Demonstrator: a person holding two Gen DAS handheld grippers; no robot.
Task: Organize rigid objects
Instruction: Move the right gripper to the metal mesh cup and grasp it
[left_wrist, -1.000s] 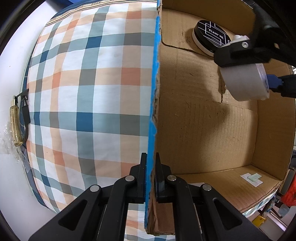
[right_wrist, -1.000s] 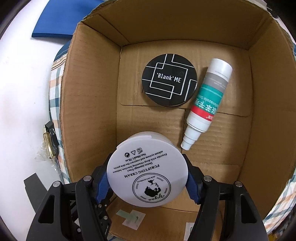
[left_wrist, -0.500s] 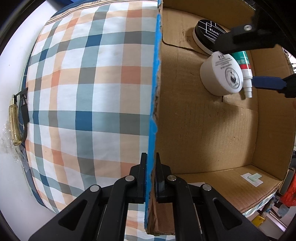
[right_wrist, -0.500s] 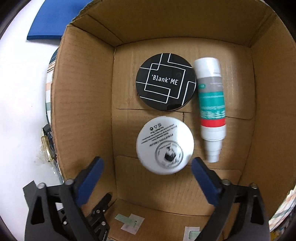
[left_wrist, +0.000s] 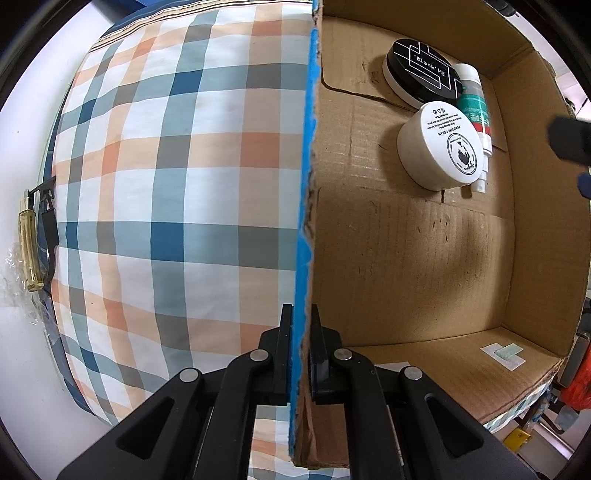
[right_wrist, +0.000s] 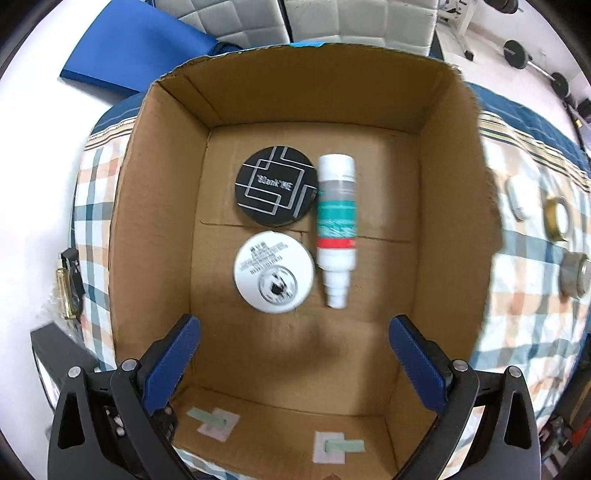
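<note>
Brown cardboard box (right_wrist: 436, 122) on the plaid bed (left_wrist: 184, 184) holds the white cream jar (right_wrist: 274, 271), mid-floor beside the black round tin (right_wrist: 276, 185) and the white teal-banded tube (right_wrist: 337, 225). The right hand-held gripper (right_wrist: 293, 354), jaws just spread wide and empty, should lift clear without nudging the jar. The left hand-held gripper (left_wrist: 302, 345) pinches the box's blue-taped wall. Only the right view shows items lying outside the box.

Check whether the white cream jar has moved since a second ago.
Yes. The white cream jar went from between the right gripper's pads down onto the cardboard box floor, beside the black round tin. The jaws have just been opening and stand empty.
</note>
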